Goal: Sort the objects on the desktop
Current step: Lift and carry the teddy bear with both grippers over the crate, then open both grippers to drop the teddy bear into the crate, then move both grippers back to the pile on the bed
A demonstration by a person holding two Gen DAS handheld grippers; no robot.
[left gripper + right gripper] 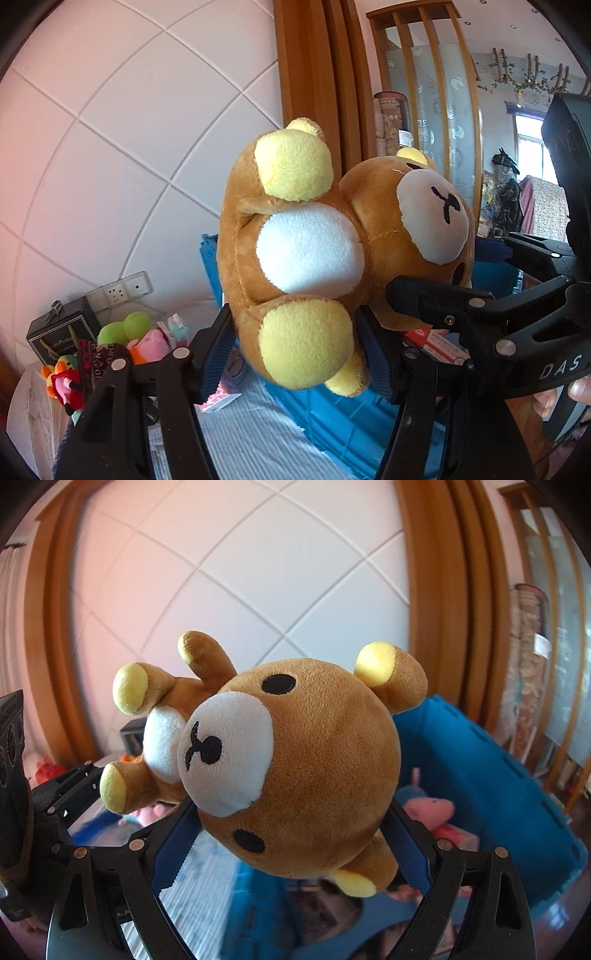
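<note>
1. While you hold the plush bear (306,254) up in the air with both tools, your left gripper (295,354) is clamped on its lower body, blue pads pressing in from each side by the yellow foot.
2. Your right gripper (291,834) grips the bear's head (295,771); the pads sit against both sides of it, near the lower ear.
3. The bear lies on its side between the two tools, white belly towards the left wrist camera, face towards the right one.
4. Below it is the blue bin (491,775), open, with a pink plush toy (428,806) lying inside.
5. At the far left of the striped desk cloth (251,435) sits a cluster of small toys (122,343) beside a black box (59,328), close to the tiled wall (129,129).
</note>
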